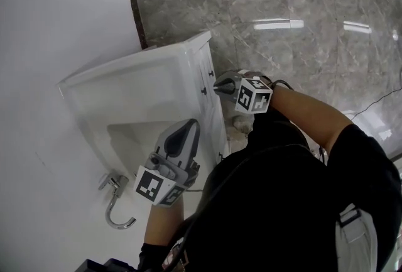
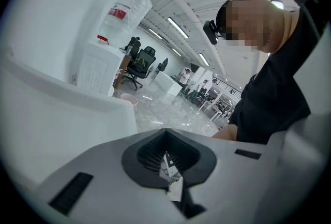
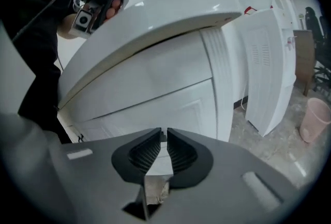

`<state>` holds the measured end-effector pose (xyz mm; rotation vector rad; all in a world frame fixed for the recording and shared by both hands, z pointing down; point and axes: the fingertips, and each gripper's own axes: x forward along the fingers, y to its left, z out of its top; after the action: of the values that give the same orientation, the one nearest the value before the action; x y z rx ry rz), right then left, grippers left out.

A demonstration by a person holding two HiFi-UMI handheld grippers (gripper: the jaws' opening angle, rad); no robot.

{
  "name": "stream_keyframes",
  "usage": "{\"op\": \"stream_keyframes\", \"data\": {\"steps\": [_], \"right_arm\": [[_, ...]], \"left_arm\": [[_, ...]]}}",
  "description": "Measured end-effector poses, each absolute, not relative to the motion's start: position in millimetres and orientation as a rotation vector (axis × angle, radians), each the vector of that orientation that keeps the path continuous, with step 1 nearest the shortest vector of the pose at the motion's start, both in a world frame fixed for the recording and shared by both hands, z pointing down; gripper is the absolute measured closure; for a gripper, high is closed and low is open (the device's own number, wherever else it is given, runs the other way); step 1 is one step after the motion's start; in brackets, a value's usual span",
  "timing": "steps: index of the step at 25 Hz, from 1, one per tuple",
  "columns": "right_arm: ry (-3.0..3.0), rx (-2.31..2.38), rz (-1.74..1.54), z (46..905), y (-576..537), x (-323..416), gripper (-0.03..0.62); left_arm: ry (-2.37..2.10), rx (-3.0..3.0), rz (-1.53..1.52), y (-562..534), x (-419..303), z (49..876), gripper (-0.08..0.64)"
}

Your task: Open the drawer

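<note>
The white vanity cabinet (image 1: 164, 57) stands against the wall on a grey marble floor (image 1: 301, 0). Its sink basin (image 1: 129, 139) is sunk into the top surface, with a chrome faucet (image 1: 116, 205) at the rim. The drawer (image 1: 206, 79) is on the cabinet's front face, and its panel sits flush with the rest of the front. Small dark knobs (image 1: 211, 73) stick out from that face.

The right gripper (image 1: 218, 84) is held low in front of the cabinet, its tip just beside the knobs. In the right gripper view its jaws are pressed almost together, with only a thin slit and nothing between them, and they point at the white panels (image 3: 150, 80).

The left gripper (image 1: 188, 132) hovers over the basin. Its jaws are also pressed together and hold nothing.

Further off, a pink bucket (image 3: 314, 119) stands on the floor near a white water dispenser (image 2: 98, 70), which carries a bottle (image 2: 124, 13) on top.
</note>
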<state>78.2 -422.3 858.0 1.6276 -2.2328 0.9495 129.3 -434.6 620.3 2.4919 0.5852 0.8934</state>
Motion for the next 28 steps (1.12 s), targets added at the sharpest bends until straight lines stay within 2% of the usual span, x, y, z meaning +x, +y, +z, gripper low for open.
{"op": "stream_keyframes", "data": {"steps": [7,15,28], "right_arm": [[-2.191,1.521,0.933,908,-429,37,0.515],[-2.141,1.469,0.853,939,-459,28,0.442],[-2.069,1.422,0.866,962,-482,10,0.436]], "left_arm": [[0.584,2.480,0.895,-434,114,629,0.568],[0.557,2.465,0.878,-440,102,627,0.568],[0.524,2.466,0.851,-451,91,620,0.568]]}}
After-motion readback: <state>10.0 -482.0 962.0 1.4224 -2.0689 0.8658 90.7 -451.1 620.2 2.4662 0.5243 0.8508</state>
